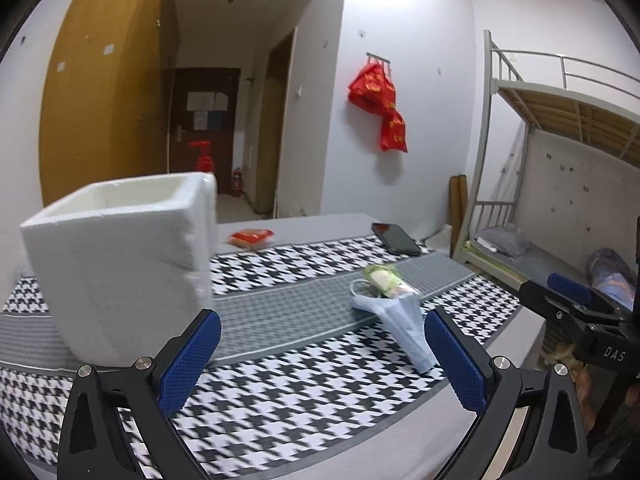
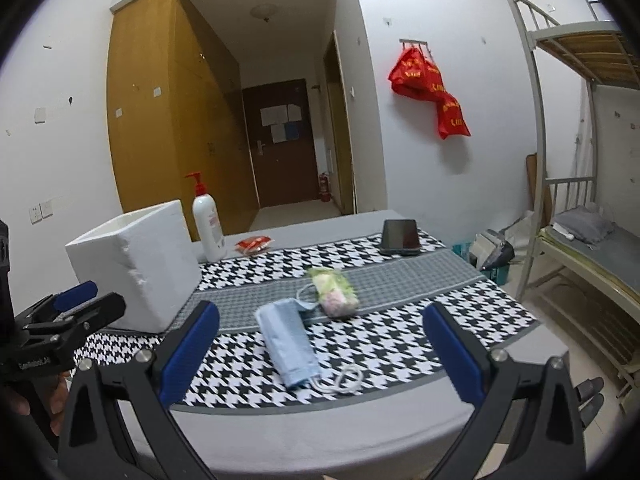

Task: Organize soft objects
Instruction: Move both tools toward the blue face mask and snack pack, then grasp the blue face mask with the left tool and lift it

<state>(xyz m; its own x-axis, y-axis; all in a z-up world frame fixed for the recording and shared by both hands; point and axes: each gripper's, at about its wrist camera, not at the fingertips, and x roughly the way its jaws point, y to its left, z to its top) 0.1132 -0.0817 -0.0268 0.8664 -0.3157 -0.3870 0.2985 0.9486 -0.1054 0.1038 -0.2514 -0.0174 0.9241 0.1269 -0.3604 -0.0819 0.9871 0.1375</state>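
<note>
A light blue face mask (image 2: 288, 344) lies flat on the houndstooth cloth, its white ear loops (image 2: 344, 380) trailing toward the near edge. Just behind it rests a soft green-and-white packet (image 2: 334, 286). My right gripper (image 2: 320, 356) is open, hovering above the table's front edge with the mask between and beyond its fingers. My left gripper (image 1: 324, 360) is open too, with nothing in it, close to the white foam box (image 1: 116, 264). The mask (image 1: 404, 320) and the packet (image 1: 384, 278) sit to its right. A small red packet (image 1: 250, 237) lies further back.
The foam box (image 2: 136, 268) stands open-topped at the table's left. Behind it are a white pump bottle (image 2: 208, 224) and the red packet (image 2: 254, 245). A dark phone (image 2: 400, 237) lies at the far right of the cloth. A metal bunk bed (image 2: 580, 240) stands right of the table.
</note>
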